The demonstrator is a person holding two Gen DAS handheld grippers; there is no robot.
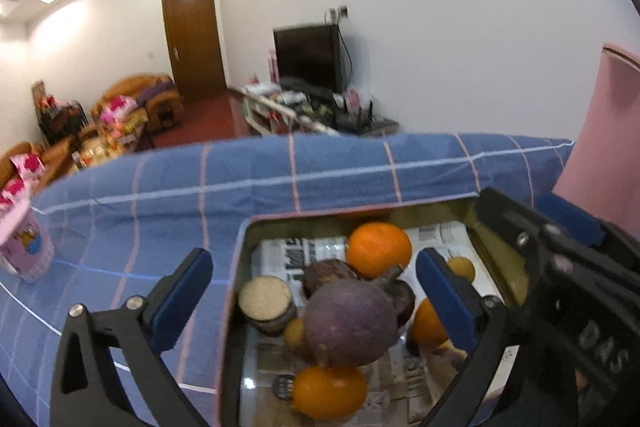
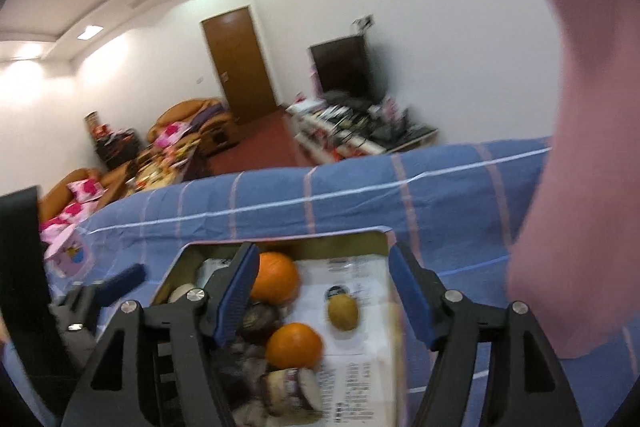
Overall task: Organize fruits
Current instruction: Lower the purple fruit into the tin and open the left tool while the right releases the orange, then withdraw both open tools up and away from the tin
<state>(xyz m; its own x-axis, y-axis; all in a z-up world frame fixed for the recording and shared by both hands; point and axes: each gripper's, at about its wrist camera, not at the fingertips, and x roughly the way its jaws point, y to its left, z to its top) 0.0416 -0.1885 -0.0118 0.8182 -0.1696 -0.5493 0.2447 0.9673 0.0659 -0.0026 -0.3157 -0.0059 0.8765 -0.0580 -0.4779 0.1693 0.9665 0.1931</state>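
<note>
At lower centre, both claws, left claw [image 1: 314, 291] and right claw [image 2: 324, 291], hung released; the mangosteen [image 1: 350, 323] looked firm, best gripped across its middle.

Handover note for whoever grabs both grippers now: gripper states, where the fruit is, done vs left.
Left gripper: open, empty, above the box.
Right gripper: open, empty, above the same box.
Rectangular metal box lined with newspaper sits on the blue checked cloth.
In the box: three oranges, far one; a purple mangosteen on top of the pile; a small yellow-brown fruit; a halved dark fruit with a pale cut face.
Done: all fruit in view is in the box.
Left: no loose fruit in view on the cloth; check outside these views.
</note>
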